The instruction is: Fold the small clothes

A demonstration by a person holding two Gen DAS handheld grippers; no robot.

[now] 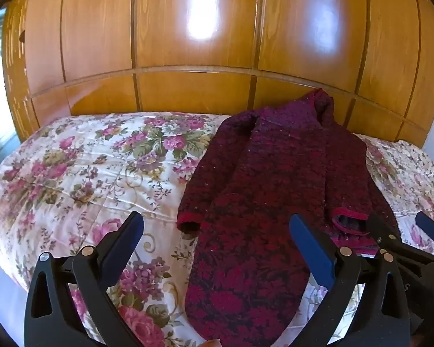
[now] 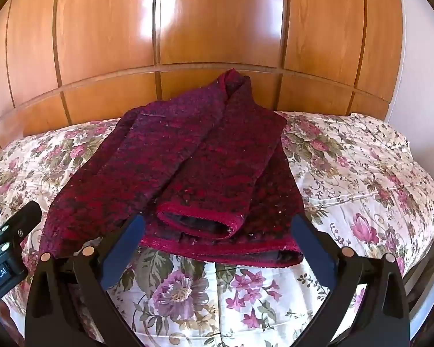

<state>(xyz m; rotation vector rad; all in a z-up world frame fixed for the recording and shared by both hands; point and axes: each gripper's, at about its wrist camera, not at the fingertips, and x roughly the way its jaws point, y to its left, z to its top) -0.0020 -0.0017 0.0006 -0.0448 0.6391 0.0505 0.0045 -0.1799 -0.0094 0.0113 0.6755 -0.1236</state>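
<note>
Two grippers, left (image 1: 217, 228) and right (image 2: 218, 227), both wide open, holding nothing. Dark red sweater (image 2: 188, 156) lying flat on the flowery bedspread (image 2: 361, 173), one sleeve (image 2: 205, 190) folded across the front. Shiny wooden wardrobe (image 1: 188, 29) behind the bed.

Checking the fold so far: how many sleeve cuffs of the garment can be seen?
2. One cuff lies at the garment's left edge on the bedspread; the other cuff is folded across the front, near the hem. None seems hidden.
</note>
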